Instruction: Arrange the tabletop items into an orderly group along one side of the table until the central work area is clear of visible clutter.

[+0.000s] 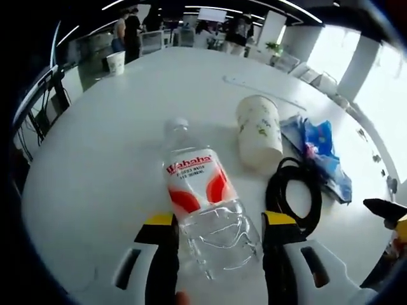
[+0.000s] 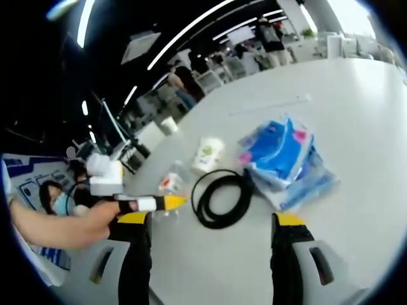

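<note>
Lying on its side on the white table point(image 1: 95, 165), the water bottle point(image 1: 200, 203) rested between the left gripper's point(image 1: 219, 232) spread jaws, contact unclear. Just beyond the bottle lay a tipped paper cup point(image 1: 259, 130); beside the cup sat a black cable coil point(image 1: 294, 190) and blue packets point(image 1: 321, 155). The right gripper point(image 2: 213, 225) hung wide apart before the coil.

Clear glossy plastic bottle point(image 1: 203, 200), matt white table point(image 1: 114, 152)
</note>
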Demonstrator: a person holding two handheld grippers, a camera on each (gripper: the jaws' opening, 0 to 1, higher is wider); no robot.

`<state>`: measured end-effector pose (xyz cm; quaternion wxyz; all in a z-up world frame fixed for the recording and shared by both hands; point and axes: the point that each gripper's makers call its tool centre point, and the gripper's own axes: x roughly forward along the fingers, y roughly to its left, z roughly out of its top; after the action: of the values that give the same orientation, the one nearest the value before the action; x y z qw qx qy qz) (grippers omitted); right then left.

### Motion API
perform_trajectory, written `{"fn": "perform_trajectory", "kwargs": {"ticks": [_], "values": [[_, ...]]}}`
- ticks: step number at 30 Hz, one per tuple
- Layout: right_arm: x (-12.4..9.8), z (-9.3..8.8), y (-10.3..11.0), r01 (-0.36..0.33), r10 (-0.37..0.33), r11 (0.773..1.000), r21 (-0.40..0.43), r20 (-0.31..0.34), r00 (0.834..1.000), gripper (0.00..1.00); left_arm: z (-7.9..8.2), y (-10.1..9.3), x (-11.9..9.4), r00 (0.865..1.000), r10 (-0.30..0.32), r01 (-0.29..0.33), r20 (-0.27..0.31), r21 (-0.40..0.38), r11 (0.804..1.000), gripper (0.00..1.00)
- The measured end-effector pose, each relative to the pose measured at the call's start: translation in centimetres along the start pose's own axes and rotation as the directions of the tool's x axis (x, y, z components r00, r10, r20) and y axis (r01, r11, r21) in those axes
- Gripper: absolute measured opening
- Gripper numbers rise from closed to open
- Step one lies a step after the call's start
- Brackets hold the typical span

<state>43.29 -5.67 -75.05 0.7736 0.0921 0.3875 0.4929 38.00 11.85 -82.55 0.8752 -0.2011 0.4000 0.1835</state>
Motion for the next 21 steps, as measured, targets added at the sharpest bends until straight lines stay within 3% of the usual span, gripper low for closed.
{"fn": "perform_trajectory", "kwargs": {"ticks": [5,21], "values": [[0.0,0.0,0.0,-0.001,0.001,1.000,0.001,0.001,1.000,0.74,0.1,-0.1,-0.4,0.999,-0.026,0.026,0.019,-0.018,0.999,0.39],[0.9,0.2,0.8,-0.018,0.018,1.000,-0.002,0.003,1.000,0.74,0.9,-0.7,-1.2,0.995,-0.091,0.091,0.043,-0.009,0.996,0.34]]}}
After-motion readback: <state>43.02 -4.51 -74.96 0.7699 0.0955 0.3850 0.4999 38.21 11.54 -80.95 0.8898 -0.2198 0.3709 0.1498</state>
